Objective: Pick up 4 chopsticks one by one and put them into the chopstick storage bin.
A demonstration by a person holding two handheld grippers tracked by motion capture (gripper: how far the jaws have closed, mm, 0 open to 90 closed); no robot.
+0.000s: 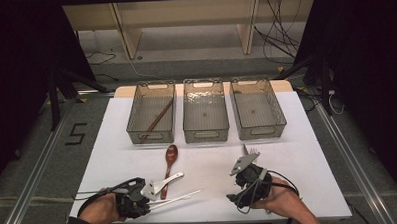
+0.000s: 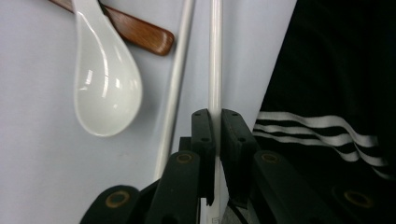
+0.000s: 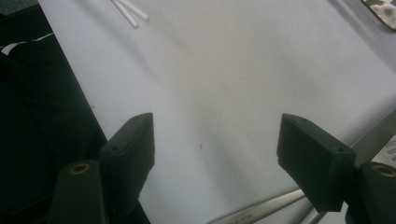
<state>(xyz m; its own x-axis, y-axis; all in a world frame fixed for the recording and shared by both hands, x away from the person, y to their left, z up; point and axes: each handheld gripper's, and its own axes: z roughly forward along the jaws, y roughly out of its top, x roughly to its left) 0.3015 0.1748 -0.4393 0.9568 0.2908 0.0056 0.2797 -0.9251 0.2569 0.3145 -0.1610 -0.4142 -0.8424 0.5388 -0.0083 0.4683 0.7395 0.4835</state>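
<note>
White tabletop with three bins at the far edge; left gripper pinches one white chopstick near the front edge, likely for sorting. Right gripper rests with jaws wide apart, holding nothing

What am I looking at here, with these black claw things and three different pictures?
A person holds a two-jaw tool in each hand at a white table. One camera looks down from above; the others ride on each tool. The left gripper is shut on one white chopstick; a second chopstick, a white spoon and a brown wooden spoon lie nearby. The right gripper is open, holding nothing, with metal cutlery beside it. Three bins stand behind.
</note>
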